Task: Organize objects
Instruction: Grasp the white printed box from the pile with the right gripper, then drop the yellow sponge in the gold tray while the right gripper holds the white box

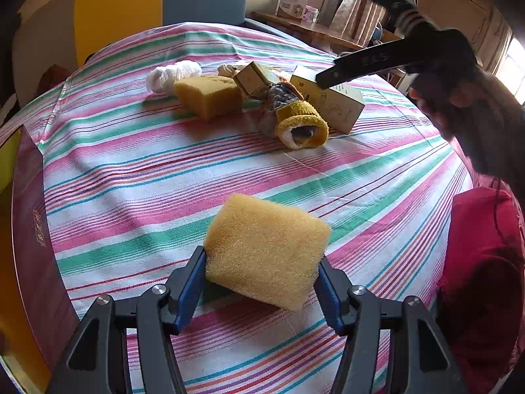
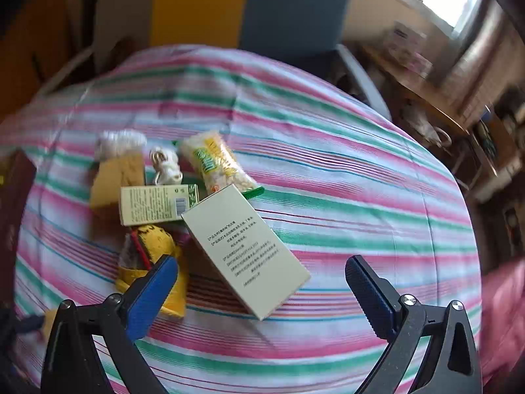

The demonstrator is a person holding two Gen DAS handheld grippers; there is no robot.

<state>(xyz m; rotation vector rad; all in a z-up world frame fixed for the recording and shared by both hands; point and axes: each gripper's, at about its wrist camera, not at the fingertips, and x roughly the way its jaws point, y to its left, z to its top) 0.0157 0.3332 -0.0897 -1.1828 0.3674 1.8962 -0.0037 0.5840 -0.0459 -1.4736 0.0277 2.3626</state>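
Observation:
My left gripper (image 1: 262,262) is shut on a yellow sponge (image 1: 267,249), held just above the striped tablecloth (image 1: 131,170). A pile lies at the far side: a second sponge (image 1: 210,95), a white bag (image 1: 172,74), a small box (image 1: 256,78), a yellow sock roll (image 1: 300,121) and a long cream box (image 1: 334,98). My right gripper (image 2: 262,275) is open, hovering over the long cream box (image 2: 244,246). In the right wrist view the sock roll (image 2: 154,252), the green box (image 2: 157,203), a snack packet (image 2: 216,162), a cord (image 2: 165,165) and the sponge (image 2: 116,177) lie beside it.
A dark red box (image 1: 32,229) stands at the left table edge. A red cloth (image 1: 482,262) lies at the right. A yellow and blue chair (image 1: 164,6) stands behind the table. A wooden desk (image 1: 305,26) with a carton sits at the back right.

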